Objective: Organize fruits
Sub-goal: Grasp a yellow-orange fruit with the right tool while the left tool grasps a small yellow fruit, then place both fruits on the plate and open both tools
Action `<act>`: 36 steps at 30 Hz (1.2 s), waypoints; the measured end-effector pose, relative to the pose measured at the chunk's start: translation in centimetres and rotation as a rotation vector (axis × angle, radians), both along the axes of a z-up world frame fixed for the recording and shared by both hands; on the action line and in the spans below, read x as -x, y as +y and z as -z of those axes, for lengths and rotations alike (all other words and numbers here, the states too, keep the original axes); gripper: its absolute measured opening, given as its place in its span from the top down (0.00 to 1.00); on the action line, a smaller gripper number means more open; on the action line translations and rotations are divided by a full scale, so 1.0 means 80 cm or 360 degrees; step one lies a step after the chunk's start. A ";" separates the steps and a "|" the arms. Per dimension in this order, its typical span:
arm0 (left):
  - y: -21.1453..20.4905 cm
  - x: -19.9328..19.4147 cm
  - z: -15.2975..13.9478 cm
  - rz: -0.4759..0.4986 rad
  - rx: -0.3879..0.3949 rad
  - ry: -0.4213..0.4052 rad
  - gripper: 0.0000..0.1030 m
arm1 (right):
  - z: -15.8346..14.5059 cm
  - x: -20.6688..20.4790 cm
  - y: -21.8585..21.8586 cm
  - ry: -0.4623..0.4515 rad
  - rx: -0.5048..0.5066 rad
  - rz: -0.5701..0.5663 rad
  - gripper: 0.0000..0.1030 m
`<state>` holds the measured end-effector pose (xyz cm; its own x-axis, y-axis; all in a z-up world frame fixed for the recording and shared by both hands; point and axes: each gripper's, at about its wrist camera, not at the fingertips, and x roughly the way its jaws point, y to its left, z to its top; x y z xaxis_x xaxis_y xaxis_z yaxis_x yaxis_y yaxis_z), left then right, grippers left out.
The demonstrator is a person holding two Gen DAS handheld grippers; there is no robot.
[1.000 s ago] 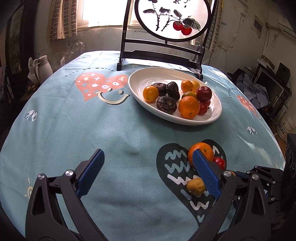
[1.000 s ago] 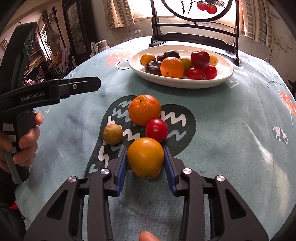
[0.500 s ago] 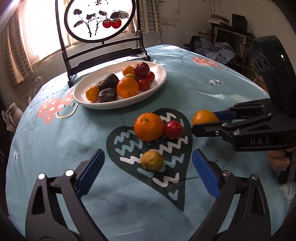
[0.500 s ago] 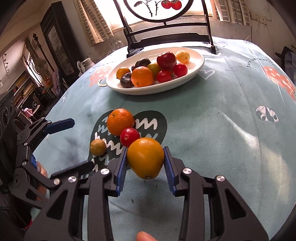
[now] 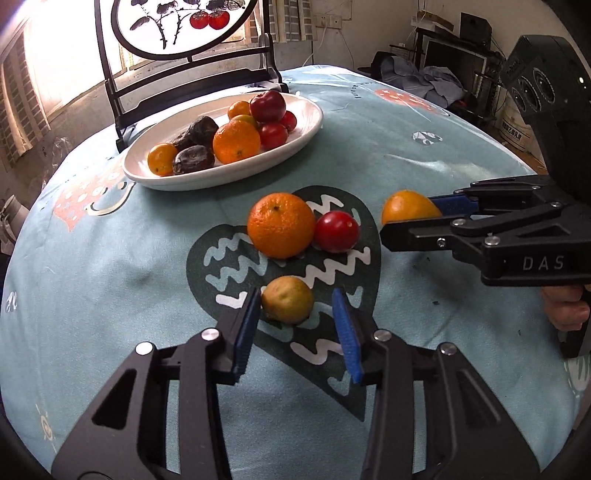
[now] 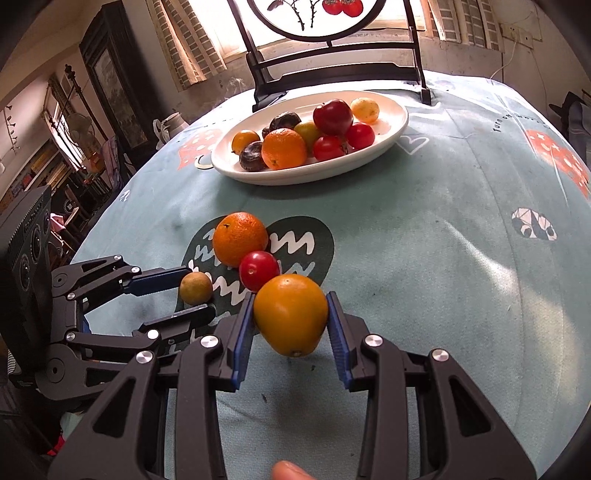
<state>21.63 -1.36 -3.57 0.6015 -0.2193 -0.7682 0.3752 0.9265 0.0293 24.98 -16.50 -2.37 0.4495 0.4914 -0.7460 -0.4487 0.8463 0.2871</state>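
A small yellow-green fruit (image 5: 288, 300) lies on the dark heart of the teal tablecloth. My left gripper (image 5: 295, 299) brackets it and its jaws are closing; the left pad touches it and a gap shows at the right pad. From the right wrist view, the left gripper (image 6: 197, 293) straddles the same fruit (image 6: 195, 288). My right gripper (image 6: 290, 299) is shut on a yellow-orange fruit (image 6: 291, 314), held just above the cloth. A large orange (image 5: 280, 225) and a red fruit (image 5: 337, 231) rest together behind. The white plate (image 5: 229, 177) holds several fruits.
A black stand with a round painted panel (image 5: 177, 22) stands behind the plate. A hand (image 5: 565, 306) grips the right tool's handle. A white kettle (image 6: 170, 125) sits past the table's left edge. Clutter and furniture line the room's right side.
The left gripper's jaws have narrowed from wide apart to close around the small yellow-green fruit, and it has come nearer to it. The right gripper still holds its fruit in place.
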 end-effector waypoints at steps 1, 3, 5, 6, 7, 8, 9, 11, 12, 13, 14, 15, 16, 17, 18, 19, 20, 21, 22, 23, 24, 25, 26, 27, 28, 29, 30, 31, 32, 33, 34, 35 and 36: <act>0.000 0.000 0.000 -0.0001 0.0000 -0.0002 0.60 | 0.000 0.000 0.000 -0.0001 0.0003 -0.0002 0.63; -0.001 -0.001 0.002 -0.0008 -0.0015 -0.0004 0.61 | 0.001 0.000 0.000 -0.0001 0.0007 -0.0003 0.63; -0.002 -0.004 0.005 -0.0024 -0.0046 -0.0005 0.65 | 0.002 -0.001 0.000 -0.0001 0.0015 -0.0002 0.63; 0.000 -0.005 0.005 -0.0031 -0.0037 0.0000 0.69 | 0.002 -0.001 0.001 -0.0001 0.0017 -0.0002 0.63; 0.002 -0.006 0.004 -0.0045 -0.0026 -0.0005 0.72 | 0.001 0.000 0.001 -0.0001 0.0019 0.0000 0.63; 0.005 -0.007 0.003 -0.0049 -0.0005 0.0004 0.72 | 0.001 -0.001 0.001 -0.0003 0.0021 0.0001 0.63; 0.007 -0.008 0.003 -0.0055 0.0016 0.0014 0.72 | 0.001 0.000 0.000 -0.0007 0.0023 0.0003 0.63; 0.009 -0.009 0.002 -0.0063 0.0027 0.0014 0.72 | 0.000 0.000 0.000 -0.0016 0.0023 0.0005 0.63; 0.010 -0.008 0.001 -0.0064 0.0029 0.0009 0.72 | -0.001 0.001 -0.001 -0.0024 0.0021 0.0003 0.63; 0.012 -0.007 -0.002 -0.0067 0.0040 0.0000 0.72 | -0.002 0.002 0.000 -0.0034 0.0020 -0.0003 0.63; 0.015 -0.006 -0.006 -0.0073 0.0060 -0.0011 0.72 | -0.003 0.004 -0.001 -0.0043 0.0007 -0.0015 0.63; 0.019 -0.004 -0.011 -0.0085 0.0086 -0.0028 0.72 | -0.005 0.006 -0.001 -0.0049 -0.0015 -0.0041 0.63; 0.025 -0.002 -0.017 -0.0104 0.0116 -0.0048 0.72 | -0.006 0.008 0.000 -0.0059 -0.0047 -0.0071 0.63; 0.031 -0.001 -0.023 -0.0123 0.0144 -0.0068 0.72 | -0.009 0.009 0.001 -0.0071 -0.0082 -0.0092 0.63; 0.037 -0.001 -0.029 -0.0144 0.0165 -0.0091 0.72 | -0.013 0.008 0.002 -0.0088 -0.0111 -0.0108 0.63; 0.041 -0.003 -0.035 -0.0164 0.0177 -0.0118 0.72 | -0.018 0.006 0.004 -0.0111 -0.0130 -0.0119 0.63; 0.045 -0.007 -0.041 -0.0173 0.0178 -0.0143 0.72 | -0.023 0.003 0.007 -0.0141 -0.0135 -0.0125 0.63; 0.048 -0.014 -0.047 -0.0177 0.0180 -0.0157 0.72 | -0.029 -0.001 0.010 -0.0183 -0.0128 -0.0122 0.63; 0.050 -0.025 -0.052 -0.0179 0.0182 -0.0161 0.72 | -0.034 -0.009 0.012 -0.0224 -0.0119 -0.0108 0.63; 0.052 -0.037 -0.058 -0.0186 0.0189 -0.0167 0.72 | -0.039 -0.018 0.015 -0.0257 -0.0115 -0.0088 0.63; 0.054 -0.052 -0.063 -0.0195 0.0199 -0.0174 0.72 | -0.044 -0.030 0.018 -0.0286 -0.0116 -0.0067 0.63; 0.056 -0.068 -0.069 -0.0208 0.0209 -0.0187 0.72 | -0.048 -0.043 0.021 -0.0318 -0.0116 -0.0043 0.63; 0.057 -0.084 -0.073 -0.0221 0.0216 -0.0205 0.72 | -0.052 -0.057 0.025 -0.0349 -0.0113 -0.0020 0.63; 0.058 -0.102 -0.077 -0.0234 0.0212 -0.0225 0.72 | -0.054 -0.073 0.030 -0.0376 -0.0110 0.0000 0.63; 0.058 -0.120 -0.080 -0.0257 0.0207 -0.0246 0.72 | -0.056 -0.088 0.034 -0.0399 -0.0109 0.0014 0.63; 0.058 -0.138 -0.082 -0.0273 0.0207 -0.0254 0.72 | -0.058 -0.104 0.039 -0.0417 -0.0103 0.0028 0.63; 0.059 -0.156 -0.082 -0.0288 0.0210 -0.0247 0.72 | -0.059 -0.120 0.044 -0.0428 -0.0096 0.0043 0.63; 0.060 -0.172 -0.080 -0.0315 0.0213 -0.0234 0.72 | -0.060 -0.135 0.049 -0.0436 -0.0088 0.0052 0.63; 0.063 -0.185 -0.078 -0.0339 0.0207 -0.0231 0.72 | -0.061 -0.148 0.054 -0.0442 -0.0083 0.0055 0.63; 0.065 -0.197 -0.076 -0.0356 0.0197 -0.0233 0.72 | -0.061 -0.160 0.059 -0.0445 -0.0073 0.0052 0.63; 0.068 -0.206 -0.072 -0.0376 0.0190 -0.0228 0.72 | -0.060 -0.170 0.064 -0.0447 -0.0061 0.0046 0.63; 0.072 -0.216 -0.067 -0.0391 0.0189 -0.0208 0.72 | -0.058 -0.178 0.068 -0.0450 -0.0056 0.0037 0.63; 0.076 -0.223 -0.062 -0.0399 0.0195 -0.0185 0.72 | -0.056 -0.184 0.071 -0.0454 -0.0049 0.0024 0.63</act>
